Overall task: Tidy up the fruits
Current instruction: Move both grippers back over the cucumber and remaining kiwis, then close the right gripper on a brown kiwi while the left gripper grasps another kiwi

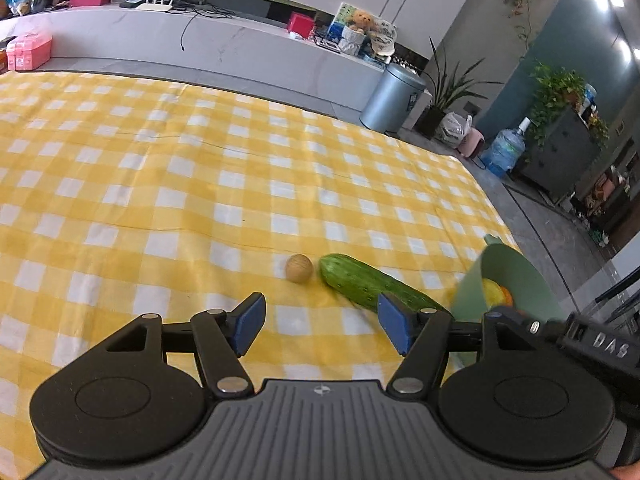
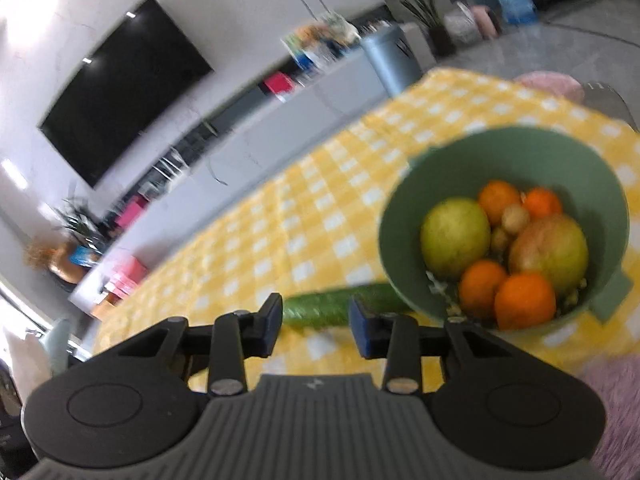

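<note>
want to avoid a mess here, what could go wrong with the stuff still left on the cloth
1. The small round fruit lies loose beside the cucumber; a nudge from the open left gripper could send it rolling.
2. The green bowl already holds a heap of fruit, so anything added may tumble out.
3. The bowl sits near the table's edge.

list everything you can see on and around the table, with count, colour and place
tablecloth: one, yellow and white check, covering the table
cucumber: one, green, lying on the cloth beside the bowl
small round fruit: one, tan, on the cloth just off the cucumber's tip
bowl: one, green, on the cloth, holding fruit
oranges: at least four, orange, in the bowl
large fruits: two, yellow-green, in the bowl
bin: one, grey, on the floor beyond the table
left gripper: black, blue fingers, open, empty
right gripper: black, blue fingers, open, empty
</note>
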`<state>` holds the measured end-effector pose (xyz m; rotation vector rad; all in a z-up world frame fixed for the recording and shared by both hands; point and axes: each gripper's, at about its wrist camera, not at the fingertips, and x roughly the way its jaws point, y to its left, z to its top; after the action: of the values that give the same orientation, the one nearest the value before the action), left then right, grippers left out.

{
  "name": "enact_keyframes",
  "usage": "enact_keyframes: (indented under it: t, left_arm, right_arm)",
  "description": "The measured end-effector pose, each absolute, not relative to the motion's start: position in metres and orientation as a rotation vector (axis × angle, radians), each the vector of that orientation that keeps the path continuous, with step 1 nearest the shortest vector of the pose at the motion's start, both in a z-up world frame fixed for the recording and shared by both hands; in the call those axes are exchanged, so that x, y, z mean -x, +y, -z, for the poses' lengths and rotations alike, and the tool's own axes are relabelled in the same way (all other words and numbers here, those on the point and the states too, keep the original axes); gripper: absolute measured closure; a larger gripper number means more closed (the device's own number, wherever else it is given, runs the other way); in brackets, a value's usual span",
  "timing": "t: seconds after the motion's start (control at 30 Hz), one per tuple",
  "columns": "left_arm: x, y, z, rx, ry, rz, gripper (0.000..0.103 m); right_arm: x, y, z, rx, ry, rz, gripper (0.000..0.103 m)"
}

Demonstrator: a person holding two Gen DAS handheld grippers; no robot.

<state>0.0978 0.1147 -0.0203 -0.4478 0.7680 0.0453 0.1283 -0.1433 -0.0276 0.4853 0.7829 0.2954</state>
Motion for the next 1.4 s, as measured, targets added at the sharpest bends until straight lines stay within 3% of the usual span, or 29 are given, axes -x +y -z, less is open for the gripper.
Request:
enact_keyframes:
  t: [0.17,0.43,0.87,1.07,1.4]
  left_arm:
    - [-0.101,0.132,0.034,0.532,0.729,0.006,0.027]
    - [-0.104,0.140,0.040,0.508,0.719,-0.041,0.027]
    - [-0.107,0.157,0.054,0.616,0.748,-0.015,0.027]
    - [-0.109,0.156,0.058,0.605,0.765,-0.026,0.027]
    - [-0.110,0.156,0.066,0.564,0.764,-0.061,0.027]
  right_arm:
    - [-0.133,-0.126,0.042,-0.419,0.839,-0.250,0.074]
    - [-0.147,-0.110,0.074,-0.369,0.970,-0.006,0.074]
    - [-0.167,-0.091,0.085,-0.292,0.929,0.085,0.073]
    - [-0.173,-0.086,0.093,-0.287,0.952,0.060,0.080]
    - [-0.174,-0.085,0.095,-0.285,0.954,0.030,0.081]
